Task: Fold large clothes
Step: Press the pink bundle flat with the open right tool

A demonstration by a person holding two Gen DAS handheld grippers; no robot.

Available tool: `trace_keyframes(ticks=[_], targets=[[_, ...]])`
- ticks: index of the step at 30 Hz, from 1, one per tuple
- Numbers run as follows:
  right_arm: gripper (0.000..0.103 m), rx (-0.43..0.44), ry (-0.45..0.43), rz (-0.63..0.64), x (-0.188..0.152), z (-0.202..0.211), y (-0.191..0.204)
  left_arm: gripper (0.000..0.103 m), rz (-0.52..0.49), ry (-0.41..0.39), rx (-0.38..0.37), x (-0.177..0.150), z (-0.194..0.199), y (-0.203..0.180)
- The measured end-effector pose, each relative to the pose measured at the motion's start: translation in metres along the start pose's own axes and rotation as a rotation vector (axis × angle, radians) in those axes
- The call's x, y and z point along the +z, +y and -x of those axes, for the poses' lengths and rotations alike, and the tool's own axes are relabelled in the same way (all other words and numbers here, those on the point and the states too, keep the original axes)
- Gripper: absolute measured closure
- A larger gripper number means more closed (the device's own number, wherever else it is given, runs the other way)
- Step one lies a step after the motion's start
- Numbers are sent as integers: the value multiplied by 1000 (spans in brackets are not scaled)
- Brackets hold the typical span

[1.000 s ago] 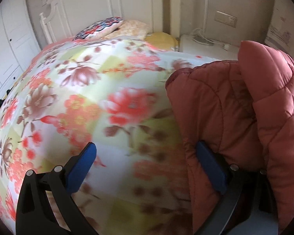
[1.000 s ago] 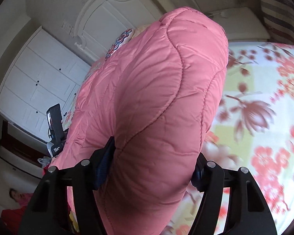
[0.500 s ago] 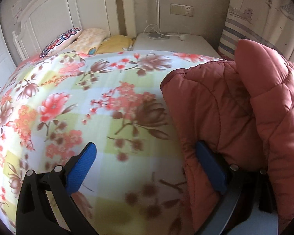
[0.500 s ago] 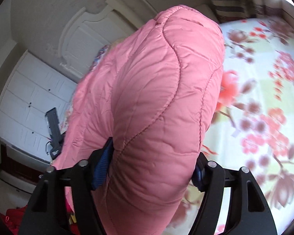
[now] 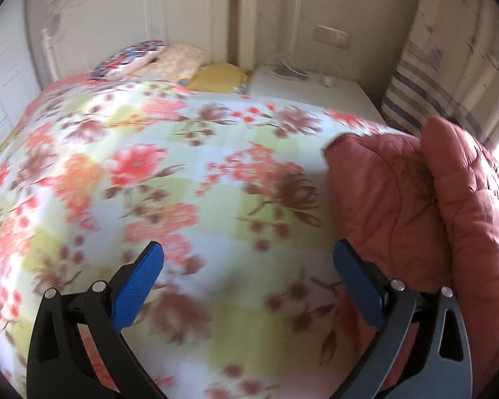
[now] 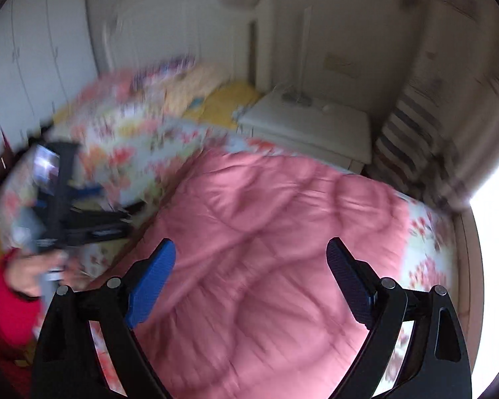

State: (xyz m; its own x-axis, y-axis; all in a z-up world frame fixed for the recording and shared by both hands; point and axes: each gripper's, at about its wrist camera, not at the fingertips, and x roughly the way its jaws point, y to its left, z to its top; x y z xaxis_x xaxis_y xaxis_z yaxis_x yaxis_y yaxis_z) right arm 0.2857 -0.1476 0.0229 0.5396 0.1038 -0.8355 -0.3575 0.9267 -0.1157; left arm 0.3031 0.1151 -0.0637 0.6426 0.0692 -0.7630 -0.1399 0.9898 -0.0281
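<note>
Having just spread, the right claw (image 6: 251, 279) has released the pink jacket (image 6: 282, 232).

A home bedroom, bed (image 5: 143, 199) under a floral quilt, white carved headboard (image 5: 116, 30) behind it, pillows (image 5: 169, 63) against the headboard, white nightstand (image 5: 316, 93) beside the bed, white wardrobe doors (image 6: 33, 66) beyond its far side
</note>
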Motion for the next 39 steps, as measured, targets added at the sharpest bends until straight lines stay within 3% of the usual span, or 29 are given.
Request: trace_keyframes(ticks=[4, 8, 10, 14, 18, 21, 24, 29, 32, 35, 39], targets=[[13, 5, 147, 53, 4, -69, 35, 2, 16, -19, 5, -3, 16, 19], [7, -37, 116, 175, -5, -89, 78, 2, 19, -47, 25, 3, 23, 29], [7, -22, 93, 191, -9, -79, 78, 2, 31, -64, 29, 12, 25, 29], [8, 39, -7, 88, -5, -33, 49, 2, 17, -112, 5, 34, 38, 10], [9, -49, -129, 41, -11, 24, 20, 2, -56, -156, -44, 50, 52, -31], [7, -88, -144, -52, -19, 46, -16, 2, -127, -193, -49, 59, 60, -69], [7, -201, -76, -100, -31, 35, -43, 2, -212, -197, -16, 62, 51, -110], [7, -213, 18, -89, -58, -7, -47, 2, -348, -134, 105, 46, 7, -144], [7, -213, 23, -89, -66, -27, -38, 2, -350, -101, 100, 34, -17, -136], [5, -233, 15, -63, -71, -42, -26, 2, -343, -122, 99, 22, -29, -126], [5, -249, -27, -49, -65, -16, -22, 2, -293, -105, 57, 26, -28, -114]])
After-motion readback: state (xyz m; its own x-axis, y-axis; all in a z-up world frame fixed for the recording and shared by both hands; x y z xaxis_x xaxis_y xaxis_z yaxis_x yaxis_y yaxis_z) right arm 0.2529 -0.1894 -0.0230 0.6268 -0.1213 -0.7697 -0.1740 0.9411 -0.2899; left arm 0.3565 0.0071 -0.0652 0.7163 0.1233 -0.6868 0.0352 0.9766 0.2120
